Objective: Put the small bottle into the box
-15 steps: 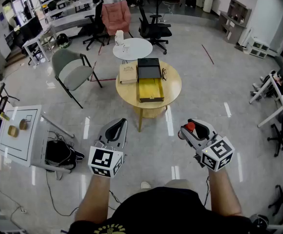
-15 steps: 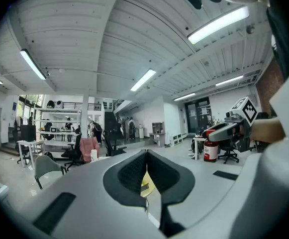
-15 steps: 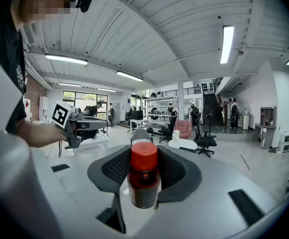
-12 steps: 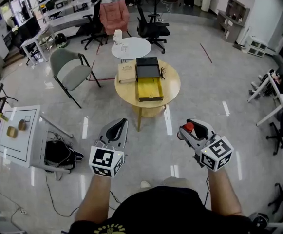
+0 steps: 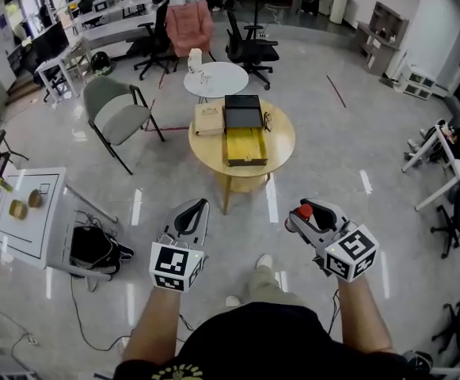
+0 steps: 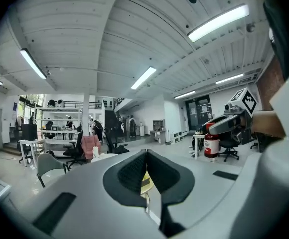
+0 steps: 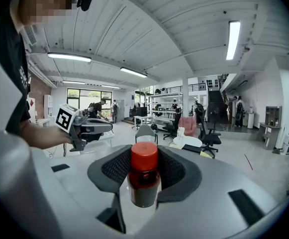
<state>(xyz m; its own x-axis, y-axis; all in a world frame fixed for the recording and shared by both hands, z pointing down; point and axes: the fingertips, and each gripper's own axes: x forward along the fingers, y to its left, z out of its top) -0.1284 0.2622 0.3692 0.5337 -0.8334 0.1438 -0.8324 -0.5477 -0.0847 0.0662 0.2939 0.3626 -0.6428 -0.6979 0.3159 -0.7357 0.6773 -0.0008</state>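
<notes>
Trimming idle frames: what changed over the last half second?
The person's light-coloured shoe has swung forward between the two grippers, a step toward the round wooden table. Nothing was taken hold of or let go. Unchanged: the right gripper is shut on the small red-capped bottle, the left gripper is shut and empty, and the open yellow box sits on the table.
</notes>
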